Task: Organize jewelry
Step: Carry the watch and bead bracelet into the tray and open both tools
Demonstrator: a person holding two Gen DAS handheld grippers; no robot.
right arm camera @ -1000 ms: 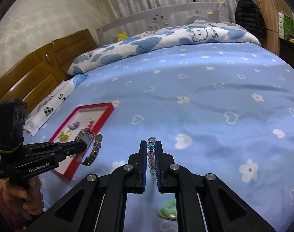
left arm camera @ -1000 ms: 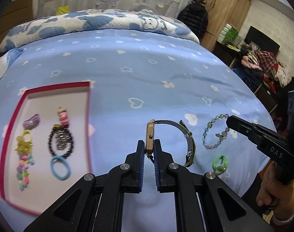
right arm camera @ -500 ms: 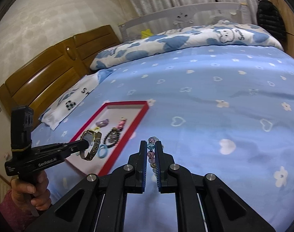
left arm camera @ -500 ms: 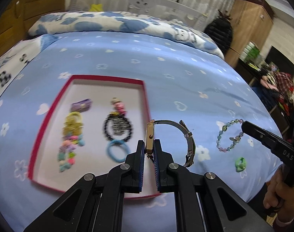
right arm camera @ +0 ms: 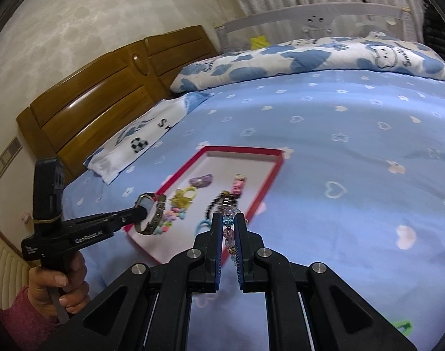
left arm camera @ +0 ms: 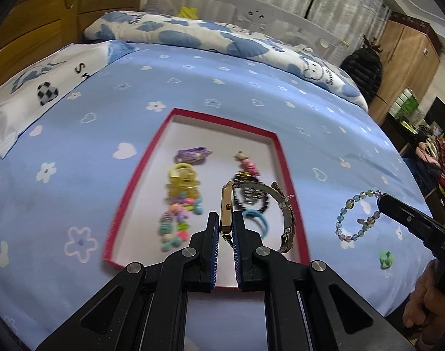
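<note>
My left gripper (left arm camera: 226, 218) is shut on a gold wristwatch (left arm camera: 226, 204) with a metal mesh band, held above the near right part of the red-rimmed tray (left arm camera: 134, 181). In the right wrist view the left gripper (right arm camera: 140, 211) and watch (right arm camera: 150, 212) hang over the tray (right arm camera: 269, 181). My right gripper (right arm camera: 228, 219) is shut on a beaded bracelet (right arm camera: 228, 219) of blue and pink beads, to the right of the tray; that bracelet (left arm camera: 357, 219) dangles from the right gripper (left arm camera: 381, 201). The tray holds hair ties, a black bead bracelet (left arm camera: 251, 197) and a blue hair tie (left arm camera: 256, 219).
A small green piece (left arm camera: 386, 259) lies on the blue bedsheet (left arm camera: 222, 93) right of the tray. A pillow (left arm camera: 32, 96) and wooden headboard (right arm camera: 105, 87) stand at the left, a folded quilt (left arm camera: 222, 38) at the back. A hand (right arm camera: 58, 286) in a pink sleeve grips the left handle.
Both grippers have swept left across the bed with their loads. The watch now hangs over the tray instead of over bare sheet; the bead bracelet has come close to the tray's right edge.
</note>
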